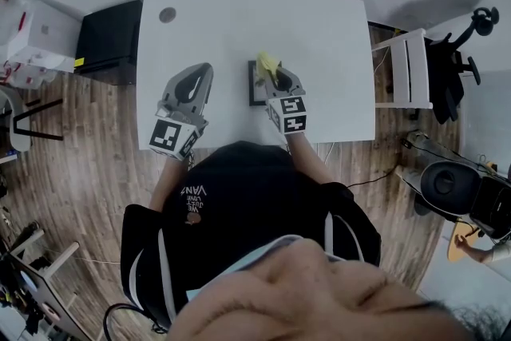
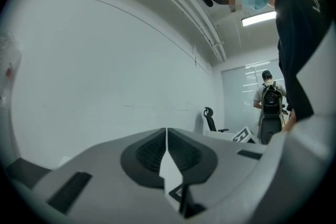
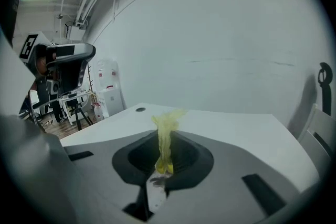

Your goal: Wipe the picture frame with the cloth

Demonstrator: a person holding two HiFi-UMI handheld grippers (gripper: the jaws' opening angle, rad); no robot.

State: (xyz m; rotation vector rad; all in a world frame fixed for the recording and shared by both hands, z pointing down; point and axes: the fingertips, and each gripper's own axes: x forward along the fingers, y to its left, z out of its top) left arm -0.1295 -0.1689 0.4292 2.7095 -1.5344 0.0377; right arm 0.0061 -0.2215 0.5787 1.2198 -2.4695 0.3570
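In the head view a dark picture frame point(image 1: 255, 85) lies flat on the white table point(image 1: 239, 28), partly hidden under my right gripper point(image 1: 275, 76). That gripper is shut on a yellow cloth point(image 1: 267, 65), held over the frame. In the right gripper view the yellow cloth point(image 3: 166, 136) stands pinched between the closed jaws of my right gripper point(image 3: 164, 152). My left gripper point(image 1: 192, 86) hovers over the table's near left part, jaws shut with nothing in them. In the left gripper view my left gripper point(image 2: 166, 147) tilts up at the white wall.
A round grommet point(image 1: 167, 14) sits at the table's far left. A black cabinet point(image 1: 109, 38) stands left of the table, a white chair point(image 1: 407, 68) to its right. Another person point(image 2: 270, 97) with a backpack stands in the background.
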